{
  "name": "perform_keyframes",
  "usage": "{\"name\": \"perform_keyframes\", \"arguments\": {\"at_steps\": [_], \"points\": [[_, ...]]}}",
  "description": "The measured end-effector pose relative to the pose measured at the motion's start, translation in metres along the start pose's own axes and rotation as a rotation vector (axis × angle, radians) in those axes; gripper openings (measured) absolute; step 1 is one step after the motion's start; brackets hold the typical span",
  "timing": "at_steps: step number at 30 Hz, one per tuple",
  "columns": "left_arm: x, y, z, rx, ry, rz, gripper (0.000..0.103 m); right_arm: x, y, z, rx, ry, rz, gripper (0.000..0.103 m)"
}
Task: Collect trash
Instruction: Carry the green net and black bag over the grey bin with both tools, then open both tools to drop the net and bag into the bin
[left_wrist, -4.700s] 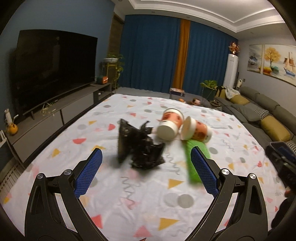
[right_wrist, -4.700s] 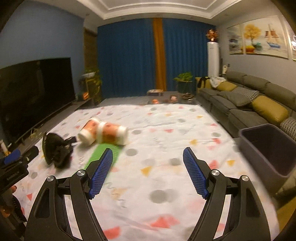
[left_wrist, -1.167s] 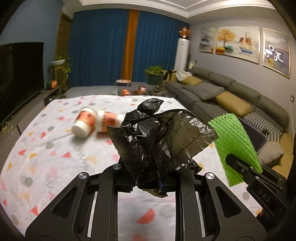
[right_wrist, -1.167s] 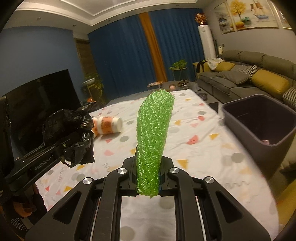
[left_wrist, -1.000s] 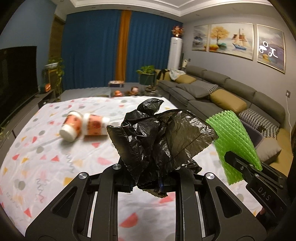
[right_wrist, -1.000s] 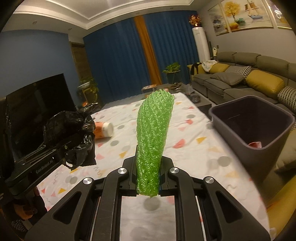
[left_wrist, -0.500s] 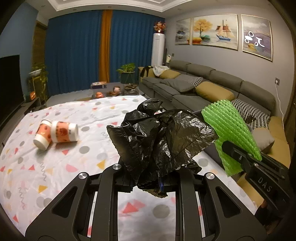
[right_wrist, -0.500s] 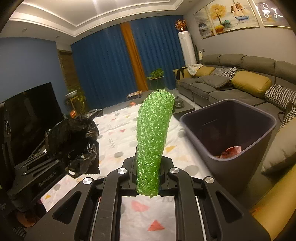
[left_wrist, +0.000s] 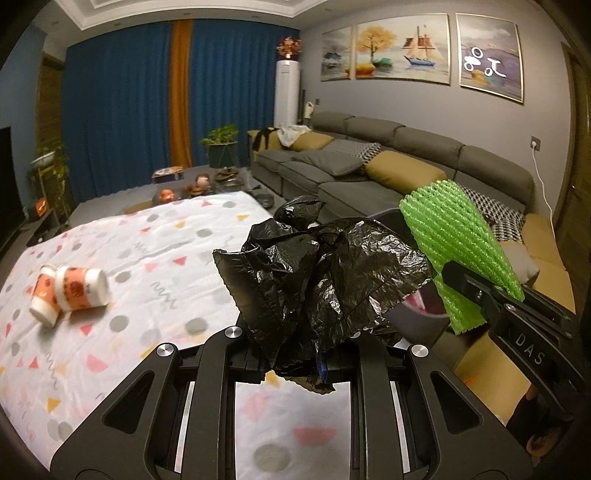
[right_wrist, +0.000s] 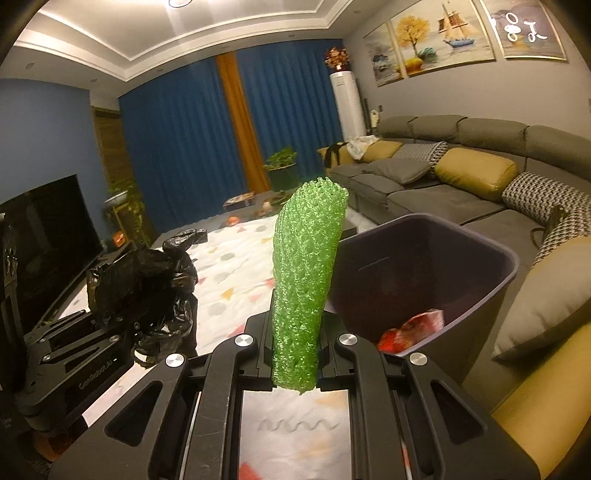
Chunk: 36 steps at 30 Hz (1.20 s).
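Note:
My left gripper (left_wrist: 295, 354) is shut on a crumpled black plastic bag (left_wrist: 321, 280) and holds it up over the table's right part. My right gripper (right_wrist: 295, 354) is shut on a green foam net sleeve (right_wrist: 306, 280) that stands upright. The dark trash bin (right_wrist: 480, 266) is just right of the sleeve, with red wrapper trash (right_wrist: 413, 328) inside. The sleeve (left_wrist: 458, 254) and the right gripper also show in the left wrist view, and the bag (right_wrist: 147, 288) in the right wrist view. Two orange paper cups (left_wrist: 70, 291) lie on the patterned tablecloth (left_wrist: 147, 295).
A grey sofa (right_wrist: 461, 173) with yellow cushions runs along the right wall behind the bin. A TV (right_wrist: 44, 229) on a low unit is at the left. Blue curtains and a plant are at the far end.
Both grippers, each still holding its item, have swung right toward the bin. The bin now looms larger and closer beside the green sleeve, and the cups have slid to the left of the view.

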<state>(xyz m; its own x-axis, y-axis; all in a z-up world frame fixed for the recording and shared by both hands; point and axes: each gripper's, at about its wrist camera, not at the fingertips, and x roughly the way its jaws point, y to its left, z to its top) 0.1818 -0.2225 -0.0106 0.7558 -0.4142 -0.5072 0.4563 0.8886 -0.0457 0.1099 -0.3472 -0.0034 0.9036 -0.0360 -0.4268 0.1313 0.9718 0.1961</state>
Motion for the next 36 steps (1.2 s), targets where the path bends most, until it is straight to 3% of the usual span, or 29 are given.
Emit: {"name": "perform_keyframes", "arguments": {"at_steps": [14, 24, 36], "points": [[0.06, -0.053, 0.041, 0.022, -0.007, -0.155, 0.018, 0.021, -0.055, 0.029, 0.029, -0.051, -0.165, 0.015], [0.101, -0.073, 0.046, 0.032, 0.024, -0.209, 0.019, 0.046, -0.068, 0.034, 0.021, -0.049, -0.219, 0.017], [0.123, -0.076, 0.053, 0.033, 0.046, -0.257, 0.019, 0.06, -0.073, 0.036, 0.021, -0.041, -0.258, 0.02]]}}
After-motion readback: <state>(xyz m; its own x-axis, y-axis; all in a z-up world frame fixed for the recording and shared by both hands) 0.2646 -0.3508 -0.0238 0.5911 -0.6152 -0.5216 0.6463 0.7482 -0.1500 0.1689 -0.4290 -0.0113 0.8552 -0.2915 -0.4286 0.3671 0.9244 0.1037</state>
